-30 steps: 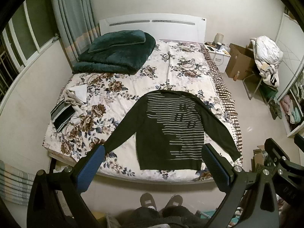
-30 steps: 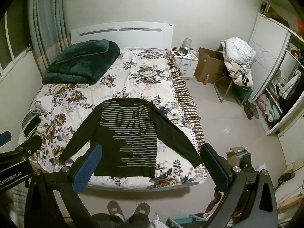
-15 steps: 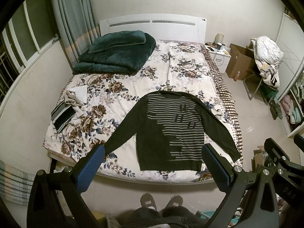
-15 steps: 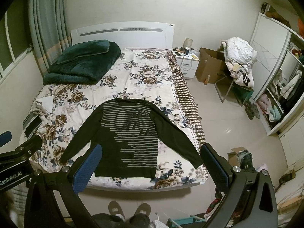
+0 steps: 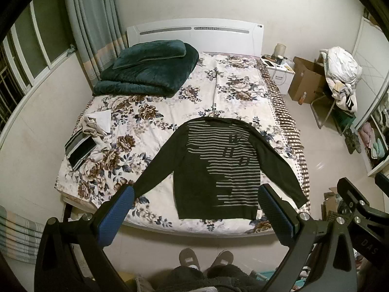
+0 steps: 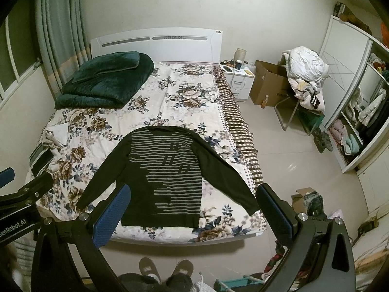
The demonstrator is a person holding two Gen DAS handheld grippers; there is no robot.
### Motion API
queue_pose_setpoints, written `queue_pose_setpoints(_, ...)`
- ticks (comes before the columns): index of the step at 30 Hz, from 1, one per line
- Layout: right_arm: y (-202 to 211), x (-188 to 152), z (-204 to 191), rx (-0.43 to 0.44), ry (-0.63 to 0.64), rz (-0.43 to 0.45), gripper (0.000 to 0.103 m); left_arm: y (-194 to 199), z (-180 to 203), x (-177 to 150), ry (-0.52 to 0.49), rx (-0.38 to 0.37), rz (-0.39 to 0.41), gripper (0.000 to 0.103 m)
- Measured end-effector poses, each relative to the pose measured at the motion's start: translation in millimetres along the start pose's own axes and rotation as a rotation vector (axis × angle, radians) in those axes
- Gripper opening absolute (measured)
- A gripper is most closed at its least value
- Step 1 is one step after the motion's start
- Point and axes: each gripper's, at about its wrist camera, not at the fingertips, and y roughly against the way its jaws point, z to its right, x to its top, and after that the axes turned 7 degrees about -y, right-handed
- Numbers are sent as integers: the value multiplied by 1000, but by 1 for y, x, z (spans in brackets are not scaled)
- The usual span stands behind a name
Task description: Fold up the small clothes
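Observation:
A dark long-sleeved sweater point(image 5: 214, 170) point(image 6: 165, 172) with pale stripes lies flat on the floral bed point(image 5: 170, 102) point(image 6: 184, 92), sleeves spread out, hem near the foot edge. My left gripper point(image 5: 194, 197) hangs open above and in front of the bed's foot, blue pads wide apart, nothing between them. My right gripper point(image 6: 194, 194) is open too, held at about the same height off the bed. Each gripper's body shows at the edge of the other's view.
A folded green blanket point(image 5: 145, 70) lies at the bed's head on the left. Small folded clothes and a flat dark item point(image 5: 85, 141) sit at the left edge. A person's slippered feet point(image 5: 206, 260) stand at the foot. Nightstand, cardboard box point(image 6: 267, 85) and laden chair stand right.
Both views have shifted slightly; the sweater sits a little lower and closer in frame. The grippers stay open and the sweater has not moved on the bed.

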Motion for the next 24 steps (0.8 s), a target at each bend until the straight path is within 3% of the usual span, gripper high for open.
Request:
queue_pose_setpoints(16,-6,3,-5,11,-24,-15,103,-2,3,5,0,22,22,103)
queue_pose_setpoints(21,-53,-2,6,16,-119,-70,103,-38,4,24,-5,113,71,103)
queue_pose_setpoints(24,-95,-9,23,-15,-195,-114,103,-75,4,31,-6,129,61,103)
